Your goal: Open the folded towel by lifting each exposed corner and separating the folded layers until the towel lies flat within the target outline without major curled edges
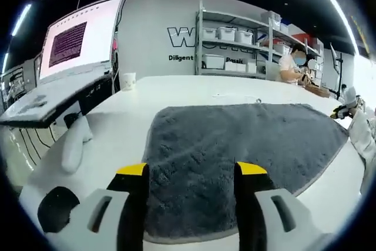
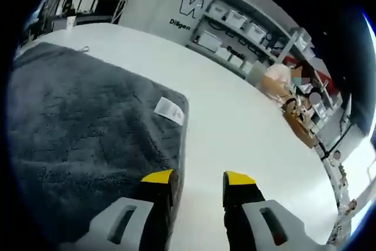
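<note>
While claws [image 1: 192, 171] gape — towel [image 1: 235, 145] flat.

A white tabletop [image 1: 176, 89] carries a paper cup [image 1: 127, 80] near its far edge. Beside it stands a lit screen [image 1: 79, 38]. Shelves [image 1: 235, 45] with white bins line the wall, where a person [image 1: 291, 66] sits.

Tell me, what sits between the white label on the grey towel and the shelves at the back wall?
In the right gripper view, only bare white table lies between the label on the towel and the shelves.
</note>
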The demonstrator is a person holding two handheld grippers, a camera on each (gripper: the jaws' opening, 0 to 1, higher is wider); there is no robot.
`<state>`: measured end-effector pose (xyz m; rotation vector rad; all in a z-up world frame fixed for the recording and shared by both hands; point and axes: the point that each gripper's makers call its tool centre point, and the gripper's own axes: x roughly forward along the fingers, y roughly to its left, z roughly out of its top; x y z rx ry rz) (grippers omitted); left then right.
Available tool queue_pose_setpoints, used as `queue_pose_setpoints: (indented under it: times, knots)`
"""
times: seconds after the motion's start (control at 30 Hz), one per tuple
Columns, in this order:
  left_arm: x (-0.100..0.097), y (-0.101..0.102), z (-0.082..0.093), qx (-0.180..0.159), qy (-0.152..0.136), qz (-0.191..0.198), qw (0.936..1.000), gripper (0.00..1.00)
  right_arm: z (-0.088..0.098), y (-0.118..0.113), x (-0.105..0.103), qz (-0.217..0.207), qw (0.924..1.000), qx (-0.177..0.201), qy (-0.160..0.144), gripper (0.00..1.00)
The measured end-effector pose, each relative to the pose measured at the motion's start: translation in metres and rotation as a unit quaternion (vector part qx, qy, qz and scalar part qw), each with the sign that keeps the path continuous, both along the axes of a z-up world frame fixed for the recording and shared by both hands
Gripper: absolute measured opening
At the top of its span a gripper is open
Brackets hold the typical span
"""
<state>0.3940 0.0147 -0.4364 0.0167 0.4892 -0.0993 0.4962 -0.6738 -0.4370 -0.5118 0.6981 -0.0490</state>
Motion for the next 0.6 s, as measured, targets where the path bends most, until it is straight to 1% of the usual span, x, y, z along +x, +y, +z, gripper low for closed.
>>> queue_pose_setpoints:
  times: [0.1, 0.13, 0.17, 0.2, 0.3, 0.33, 0.37, 0.43, 0.47, 0.53, 0.57, 0.6]
  knots:
    - [0.001, 0.000, 0.000, -0.002, 0.001, -0.001, 1.0000, 0.55, 0.002, -0.002, -0.001, -0.004, 1.0000, 0.000, -0.003, 0.46]
    - [0.007, 0.000, 0.011, -0.008, -0.009, 0.004, 0.9999, 0.55, 0.009, -0.005, -0.001, -0.016, 0.9996, 0.015, -0.020, 0.48]
    - [0.013, -0.001, 0.023, -0.010, -0.026, 0.004, 0.9996, 0.55, 0.014, -0.003, 0.001, -0.016, 0.9989, 0.026, -0.036, 0.50]
    - [0.020, -0.003, 0.037, -0.014, -0.047, 0.003, 0.9988, 0.55, 0.017, -0.005, 0.001, -0.020, 0.9988, 0.019, -0.040, 0.52]
    - [0.031, -0.005, 0.052, -0.017, -0.073, 0.008, 0.9971, 0.56, 0.018, -0.008, 0.001, -0.026, 0.9989, 0.004, -0.040, 0.56]
    - [0.036, -0.006, 0.059, -0.014, -0.083, 0.009, 0.9964, 0.56, 0.019, -0.007, 0.001, -0.026, 0.9988, 0.009, -0.041, 0.57]
    - [0.046, -0.009, 0.071, -0.008, -0.090, 0.010, 0.9959, 0.56, 0.021, -0.003, 0.004, -0.024, 0.9982, 0.022, -0.051, 0.58]
    - [0.050, -0.009, 0.075, -0.005, -0.093, 0.011, 0.9956, 0.56, 0.022, -0.002, 0.004, -0.024, 0.9981, 0.022, -0.053, 0.64]
    - [0.062, -0.010, 0.089, 0.009, -0.106, 0.010, 0.9943, 0.56, 0.023, -0.001, 0.004, -0.023, 0.9978, 0.030, -0.055, 0.67]
    - [0.076, -0.014, 0.108, 0.017, -0.122, 0.005, 0.9923, 0.56, 0.021, -0.001, 0.003, -0.027, 0.9968, 0.051, -0.054, 0.72]
    - [0.090, -0.017, 0.123, 0.015, -0.133, 0.003, 0.9910, 0.55, 0.022, -0.004, 0.001, -0.038, 0.9957, 0.062, -0.057, 0.75]
    - [0.099, -0.017, 0.130, 0.020, -0.140, 0.001, 0.9899, 0.54, 0.023, -0.005, 0.000, -0.044, 0.9946, 0.072, -0.060, 0.77]
